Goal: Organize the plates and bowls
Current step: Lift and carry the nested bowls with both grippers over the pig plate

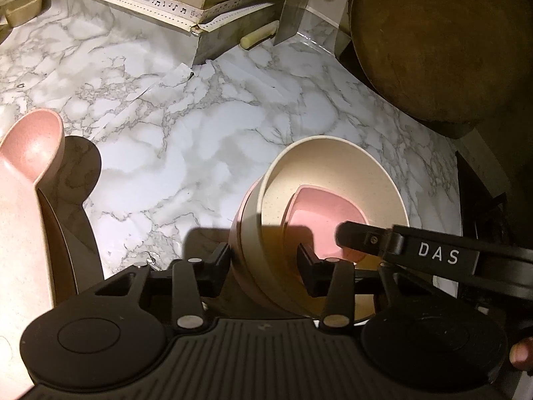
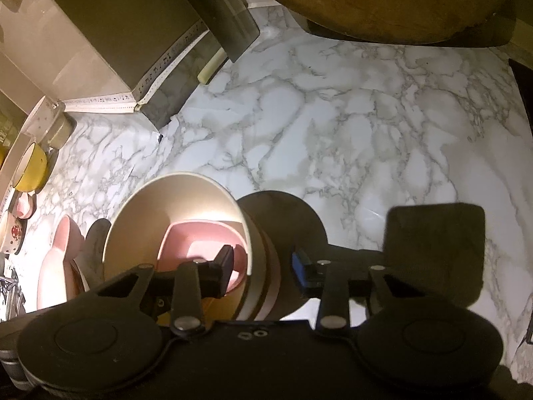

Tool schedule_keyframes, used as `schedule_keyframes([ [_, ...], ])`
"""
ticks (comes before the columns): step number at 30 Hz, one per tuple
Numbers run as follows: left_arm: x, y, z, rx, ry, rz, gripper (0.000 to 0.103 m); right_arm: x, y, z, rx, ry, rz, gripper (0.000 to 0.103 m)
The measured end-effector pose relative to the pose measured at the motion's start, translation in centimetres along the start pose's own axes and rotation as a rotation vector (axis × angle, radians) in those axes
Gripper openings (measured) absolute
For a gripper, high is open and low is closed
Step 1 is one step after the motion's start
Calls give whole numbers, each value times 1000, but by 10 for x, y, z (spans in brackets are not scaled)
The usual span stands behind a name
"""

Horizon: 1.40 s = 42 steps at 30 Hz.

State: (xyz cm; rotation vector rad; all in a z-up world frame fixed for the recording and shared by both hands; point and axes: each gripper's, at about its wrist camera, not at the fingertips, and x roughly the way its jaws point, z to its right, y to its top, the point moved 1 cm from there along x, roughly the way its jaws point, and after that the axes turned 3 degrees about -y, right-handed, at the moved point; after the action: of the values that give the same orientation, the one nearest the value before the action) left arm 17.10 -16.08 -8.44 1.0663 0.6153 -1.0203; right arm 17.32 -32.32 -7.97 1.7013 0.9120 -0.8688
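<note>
A stack of nested bowls, cream on top with pink layers showing at its side, stands on the marble counter. A small pink bowl lies inside it. My left gripper straddles the stack's left wall, one finger outside and one inside, pads against it. The right gripper's finger reaches in over the opposite rim. In the right wrist view my right gripper clamps the right wall of the bowl stack, its blue pad outside and a black finger inside beside the pink bowl.
A pink plate with round ears lies left of the stack. A large round wooden board leans at the back right. A box edged with music-note tape stands behind. A yellow mug and other crockery sit far left.
</note>
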Motion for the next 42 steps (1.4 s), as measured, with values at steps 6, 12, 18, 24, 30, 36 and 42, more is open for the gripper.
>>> schedule_keyframes([
  [6,-1,2,-1,9,5,2,36,-3,-3,-4,-19,-21,4,19],
  [12,-10,1,1,19,5,17,36,-7,-5,-8,-17,-34,14,19],
  [18,-35,4,2,27,5,38,35,-24,-4,-18,-23,-34,36,19],
  [24,-62,11,-5,33,7,63,35,-43,-2,-40,-60,-35,62,19],
  [30,-89,15,-22,10,30,96,35,-52,1,-69,-107,-21,76,19],
  [36,-116,19,-50,-23,61,134,35,-57,1,-107,-166,8,92,19],
  [42,-137,20,-80,-60,99,153,35,-51,-1,-148,-222,36,87,19],
])
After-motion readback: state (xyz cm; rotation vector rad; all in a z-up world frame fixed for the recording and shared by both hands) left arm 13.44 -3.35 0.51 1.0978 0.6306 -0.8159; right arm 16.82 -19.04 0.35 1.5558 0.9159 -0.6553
